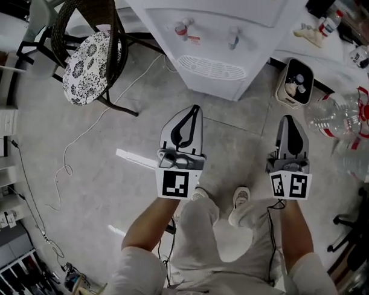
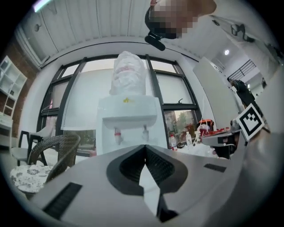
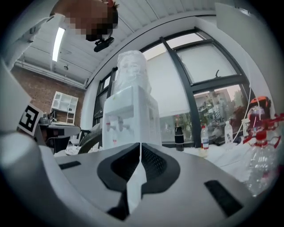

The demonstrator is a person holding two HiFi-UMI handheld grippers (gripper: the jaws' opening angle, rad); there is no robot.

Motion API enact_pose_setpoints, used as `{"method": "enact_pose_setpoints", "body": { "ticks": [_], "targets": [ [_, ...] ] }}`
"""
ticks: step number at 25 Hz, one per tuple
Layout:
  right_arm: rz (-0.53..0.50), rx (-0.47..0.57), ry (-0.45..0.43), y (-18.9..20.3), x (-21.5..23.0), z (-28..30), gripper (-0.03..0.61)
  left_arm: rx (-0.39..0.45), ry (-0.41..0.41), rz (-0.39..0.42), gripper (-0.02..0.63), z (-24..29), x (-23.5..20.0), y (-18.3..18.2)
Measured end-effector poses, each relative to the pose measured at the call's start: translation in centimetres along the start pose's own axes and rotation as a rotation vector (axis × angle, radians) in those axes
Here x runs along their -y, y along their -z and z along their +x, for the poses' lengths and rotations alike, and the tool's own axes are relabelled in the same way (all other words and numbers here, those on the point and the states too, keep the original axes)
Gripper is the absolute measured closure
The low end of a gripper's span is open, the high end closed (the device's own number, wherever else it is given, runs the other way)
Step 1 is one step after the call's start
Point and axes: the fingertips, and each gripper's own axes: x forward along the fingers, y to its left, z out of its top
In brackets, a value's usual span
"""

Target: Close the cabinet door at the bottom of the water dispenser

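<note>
Fingers (image 2: 129, 167) of both grippers closed and empty, facing the water dispenser (image 1: 229, 33).
The fingers of the left gripper (image 1: 194, 108) and of the right gripper (image 1: 288, 118) are pressed together, and nothing is held or touched. The dispenser stands apart ahead, with bare floor (image 1: 244, 123) between. A wicker chair (image 1: 90, 50) is seen at its left and a bin (image 1: 296, 82) just beside its right. Its cabinet door is hidden in every view. The bottle (image 2: 128, 73) on top is shown only in the gripper views.
</note>
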Motion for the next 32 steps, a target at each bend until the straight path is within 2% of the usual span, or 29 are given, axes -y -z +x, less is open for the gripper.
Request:
{"method": "enact_pose_setpoints", "body": {
  "ticks": [4,11,16,19,22,24,27,32],
  "targets": [
    [0.004,-0.006,-0.002,-10.6,-0.1,-2.5,0.555,0.002,-0.028,-0.023,0.606,-1.8,-0.3,-10.6],
    [0.008,0.001,-0.05,-32.7,-1.7,-8.0,0.555,0.022,-0.112,-0.054,0.606,-6.3,-2.9,-31.7],
    [0.01,-0.009,-0.087,-43.3,-2.9,-13.0,0.554,-0.03,-0.134,-0.072,0.606,-10.8,-2.3,-40.9],
    [-0.001,0.002,-0.089,-47.0,-3.4,-15.5,0.554,-0.024,-0.165,-0.115,0.606,-13.2,-2.2,-43.9],
    [-0.033,0.008,-0.09,-49.2,-3.2,-16.3,0.554,0.025,-0.197,-0.141,0.606,-13.6,-2.6,-46.1],
    [-0.05,-0.023,-0.075,-49.5,-3.2,-17.9,0.555,0.045,-0.203,-0.135,0.606,-14.7,-2.7,-46.7],
    [-0.052,-0.054,-0.061,-49.7,-3.6,-20.5,0.555,0.023,-0.201,-0.129,0.606,-16.4,-2.6,-47.5],
    [-0.017,-0.026,-0.011,-50.4,-3.1,-21.9,0.555,0.029,-0.159,-0.128,0.606,-17.3,-1.6,-48.6]
  ]
}}
